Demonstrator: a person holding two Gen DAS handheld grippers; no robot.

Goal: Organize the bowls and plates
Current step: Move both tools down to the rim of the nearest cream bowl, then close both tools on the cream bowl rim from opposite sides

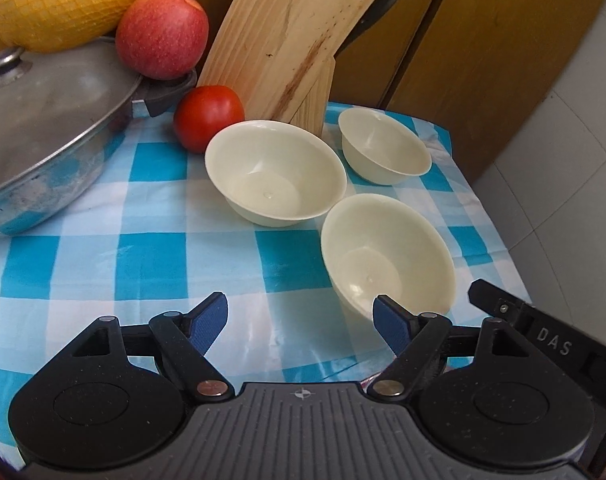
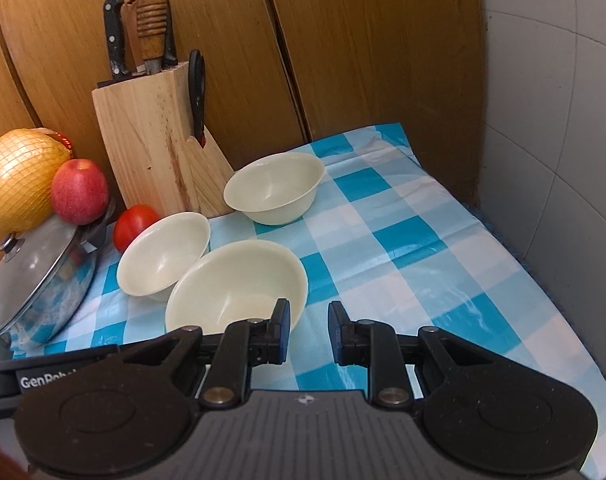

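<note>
Three cream-white bowls stand upright and empty on the checked cloth. The near bowl [image 1: 387, 252] sits closest to the front. The middle bowl [image 1: 275, 172] stands just beside it, rims nearly touching. The far bowl [image 1: 385, 146], smaller in view, stands apart from both near the back edge.

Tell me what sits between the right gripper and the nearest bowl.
Nothing visible. The right gripper is open, its left finger already at the near rim of the nearest bowl; only bare checked cloth lies around it.
</note>
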